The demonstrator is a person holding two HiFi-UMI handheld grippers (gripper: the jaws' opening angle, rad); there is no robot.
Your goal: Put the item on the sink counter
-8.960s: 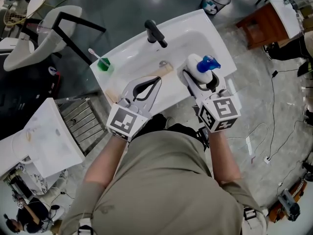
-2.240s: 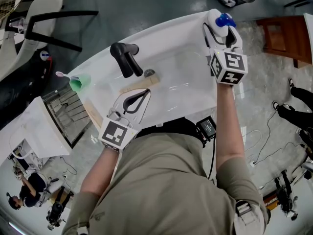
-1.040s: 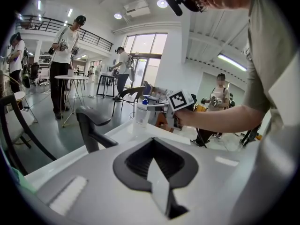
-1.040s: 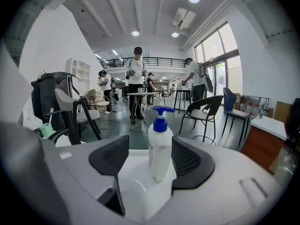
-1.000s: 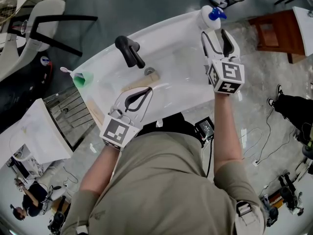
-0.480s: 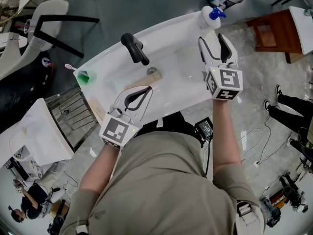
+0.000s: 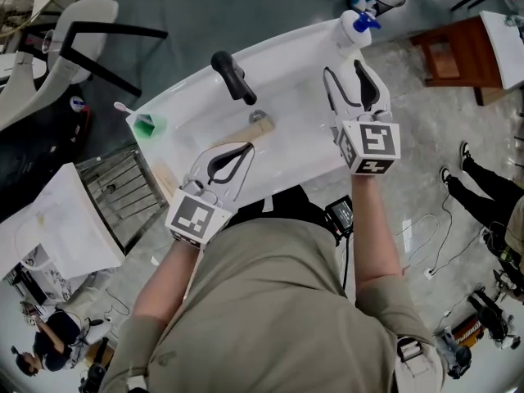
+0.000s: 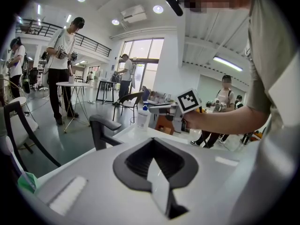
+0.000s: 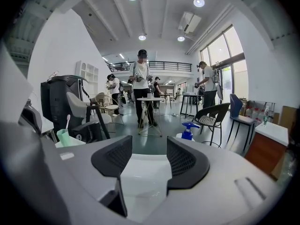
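Toothbrush (image 7: pixel 123 107) and green cup (image 7: pixel 147 126) are standing at the nine o'clock end of the white sink table (image 7: pixel 286 49). The left gripper (image 7: pixel 246 147) is hovering at the basin's seven o'clock edge, its jaws pressing together on nothing, beside a wooden strip (image 7: pixel 255 129) lying in the basin. The black faucet (image 7: pixel 233 76) is rising at eleven o'clock. The right gripper (image 7: pixel 344 76) is hanging over the basin's three o'clock side, its jaws standing spread, though they have just been closing a little, with nothing between them. The spray bottle (image 7: pixel 354 24), white with a blue head, is standing upright on the table's one o'clock corner, just beyond those jaws and apart from them.
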